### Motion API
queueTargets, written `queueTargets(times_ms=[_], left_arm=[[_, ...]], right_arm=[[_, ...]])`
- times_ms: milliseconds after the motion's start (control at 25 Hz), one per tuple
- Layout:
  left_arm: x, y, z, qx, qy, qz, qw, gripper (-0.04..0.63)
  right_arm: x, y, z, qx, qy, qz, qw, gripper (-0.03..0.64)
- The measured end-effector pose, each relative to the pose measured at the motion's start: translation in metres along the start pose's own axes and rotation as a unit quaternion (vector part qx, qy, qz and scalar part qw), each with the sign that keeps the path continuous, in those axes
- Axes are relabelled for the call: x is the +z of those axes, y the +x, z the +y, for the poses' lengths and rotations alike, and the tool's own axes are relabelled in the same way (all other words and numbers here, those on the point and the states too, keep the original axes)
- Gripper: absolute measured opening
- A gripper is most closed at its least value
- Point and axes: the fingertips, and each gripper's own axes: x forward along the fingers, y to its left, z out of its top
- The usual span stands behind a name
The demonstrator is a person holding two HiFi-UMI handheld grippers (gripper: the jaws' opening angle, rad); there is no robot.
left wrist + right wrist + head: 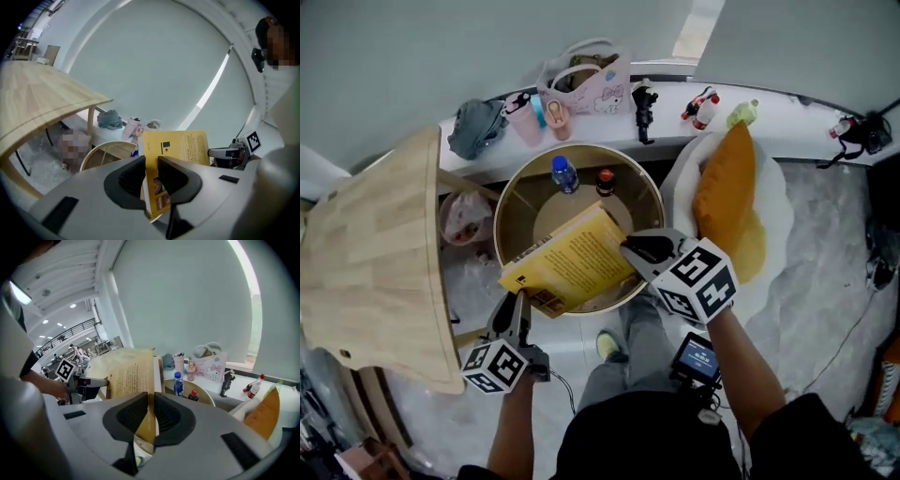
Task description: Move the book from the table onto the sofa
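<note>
While the left gripper [517, 305] and right gripper [637, 251], jaws narrowly parted, each clamp an edge of the one yellow paperback book [572, 262], it hangs tilted over the round wooden table [649, 187], whose far side carries two small bottles [564, 174], with the white cushioned sofa [778, 220] just beside the table's right rim.
</note>
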Motion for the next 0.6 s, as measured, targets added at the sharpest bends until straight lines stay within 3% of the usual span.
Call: queueTargets(times_ms=[280,600], left_arm=[[0.023,-0.047,-0.062,-0.081,0.075,-0.012,0.9938,0.089],[0.029,-0.067,-0.149,-0.189,0.135,-0.01,0.9725,0.086]], right_arm=[[-0.008,-0.096,0.044,-0.074,0.015,-0.075,0.994,0.051],[-0.034,-0.198,0.062,-0.16,0.047,-0.127,0.978,0.051]])
